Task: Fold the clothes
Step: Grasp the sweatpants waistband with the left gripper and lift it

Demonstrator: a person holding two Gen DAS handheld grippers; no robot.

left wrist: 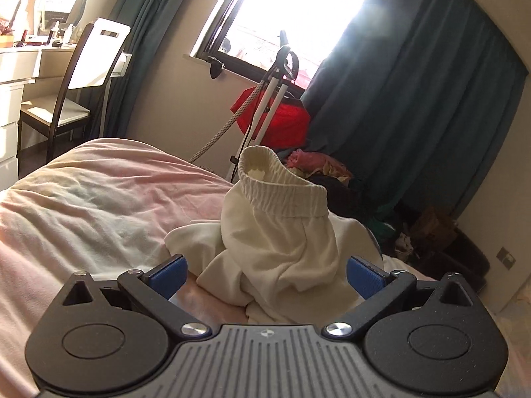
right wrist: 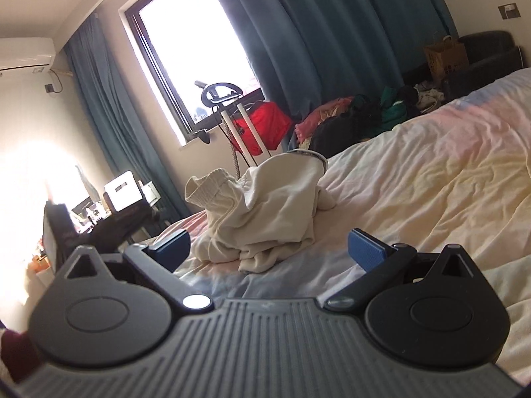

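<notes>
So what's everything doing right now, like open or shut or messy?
Left tool: open, empty, close to the garment.
Right tool: open, empty, short of the garment.
Cream garment: crumpled in a heap on the bed, ribbed cuff sticking up, unfolded.
Bed cover: wrinkled.
Curtains: pulled aside, window uncovered.
Clothes pile: heaped beyond the bed, unfolded.

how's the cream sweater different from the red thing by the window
The cream sweater lies crumpled on the bed, ribbed cuff upward; the red garment hangs on the steamer stand by the window. The sweater is pale and close to both open tools; the red one is bright and far off. Both are unfolded.
</notes>
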